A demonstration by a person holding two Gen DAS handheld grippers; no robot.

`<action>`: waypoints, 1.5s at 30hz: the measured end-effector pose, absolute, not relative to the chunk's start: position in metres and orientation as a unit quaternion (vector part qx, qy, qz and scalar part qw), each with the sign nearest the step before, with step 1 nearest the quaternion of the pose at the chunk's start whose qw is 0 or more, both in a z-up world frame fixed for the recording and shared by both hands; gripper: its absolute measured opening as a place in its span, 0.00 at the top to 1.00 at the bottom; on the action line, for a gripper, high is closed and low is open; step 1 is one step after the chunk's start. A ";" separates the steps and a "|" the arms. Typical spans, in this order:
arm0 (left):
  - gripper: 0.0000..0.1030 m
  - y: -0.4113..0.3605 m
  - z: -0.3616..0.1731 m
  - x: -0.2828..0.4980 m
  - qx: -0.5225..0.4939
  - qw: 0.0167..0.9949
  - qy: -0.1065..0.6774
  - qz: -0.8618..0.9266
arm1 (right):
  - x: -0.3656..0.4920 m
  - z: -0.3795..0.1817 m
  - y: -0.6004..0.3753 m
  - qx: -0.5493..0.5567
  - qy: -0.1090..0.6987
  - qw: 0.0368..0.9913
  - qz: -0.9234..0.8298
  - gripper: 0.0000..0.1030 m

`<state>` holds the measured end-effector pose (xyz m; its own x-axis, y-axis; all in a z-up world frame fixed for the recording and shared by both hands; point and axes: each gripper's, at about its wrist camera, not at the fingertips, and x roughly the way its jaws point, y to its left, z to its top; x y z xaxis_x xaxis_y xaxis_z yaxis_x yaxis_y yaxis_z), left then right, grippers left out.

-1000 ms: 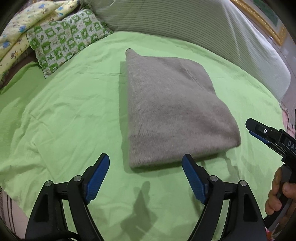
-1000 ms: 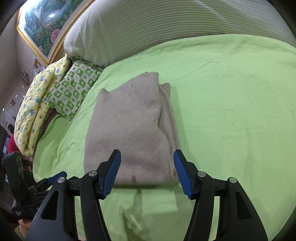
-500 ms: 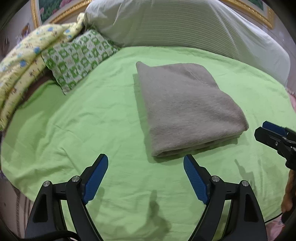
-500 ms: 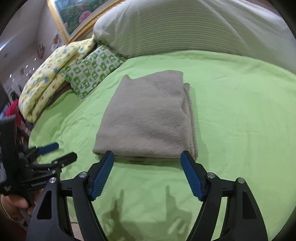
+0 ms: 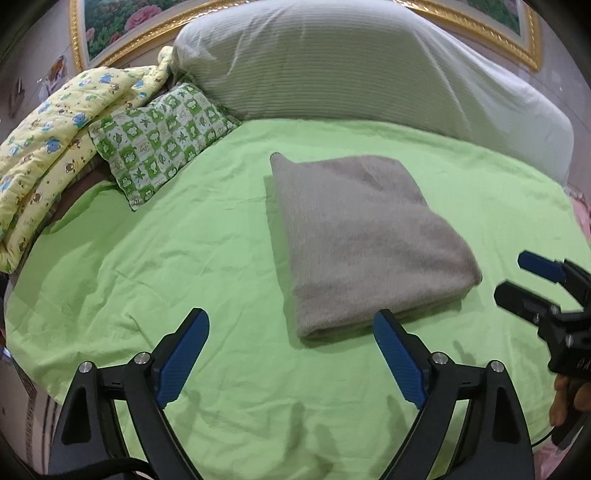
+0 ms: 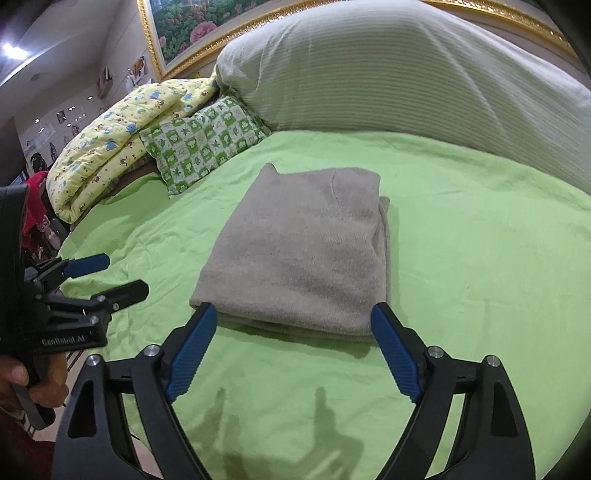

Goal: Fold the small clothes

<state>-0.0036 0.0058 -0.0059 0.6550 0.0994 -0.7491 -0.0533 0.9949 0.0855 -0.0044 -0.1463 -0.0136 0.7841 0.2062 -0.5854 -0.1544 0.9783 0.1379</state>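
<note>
A grey knitted garment (image 5: 365,236) lies folded in a flat rectangle on the green bed sheet (image 5: 184,258); it also shows in the right wrist view (image 6: 306,251). My left gripper (image 5: 291,325) is open and empty, raised in front of the garment's near-left corner. My right gripper (image 6: 293,317) is open and empty, just before the garment's near edge. Each gripper shows in the other's view: the right one (image 5: 532,280) at the right edge, the left one (image 6: 107,277) at the left edge.
A large striped white pillow (image 5: 369,66) lies at the head of the bed. A green checked pillow (image 5: 162,136) and a yellow patterned quilt (image 5: 48,140) lie at the left. A gold-framed picture (image 6: 192,26) hangs behind.
Both grippers have pulled back and up from the folded garment, so more of the bed and pillows shows. The garment has not moved.
</note>
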 end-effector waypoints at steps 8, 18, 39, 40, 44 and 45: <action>0.10 0.017 -0.027 0.009 -0.006 0.912 0.407 0.046 | 0.009 -0.035 -0.151 0.029 0.334 0.938 0.087 0.13; 0.10 0.015 -0.063 0.022 0.015 0.896 0.441 0.054 | 0.024 -0.057 -0.142 0.012 0.336 0.938 0.090 0.13; 0.10 0.019 -0.068 0.028 0.005 0.891 0.450 0.054 | 0.035 -0.069 -0.139 0.022 0.349 0.932 0.093 0.13; 0.10 0.018 -0.068 0.028 0.005 0.892 0.450 0.054 | 0.035 -0.068 -0.139 0.022 0.349 0.932 0.092 0.13; 0.10 0.015 -0.067 0.028 0.006 0.892 0.449 0.054 | 0.035 -0.069 -0.140 0.024 0.348 0.932 0.092 0.13; 0.10 0.015 -0.067 0.028 0.007 0.891 0.450 0.053 | 0.035 -0.069 -0.140 0.025 0.348 0.932 0.092 0.13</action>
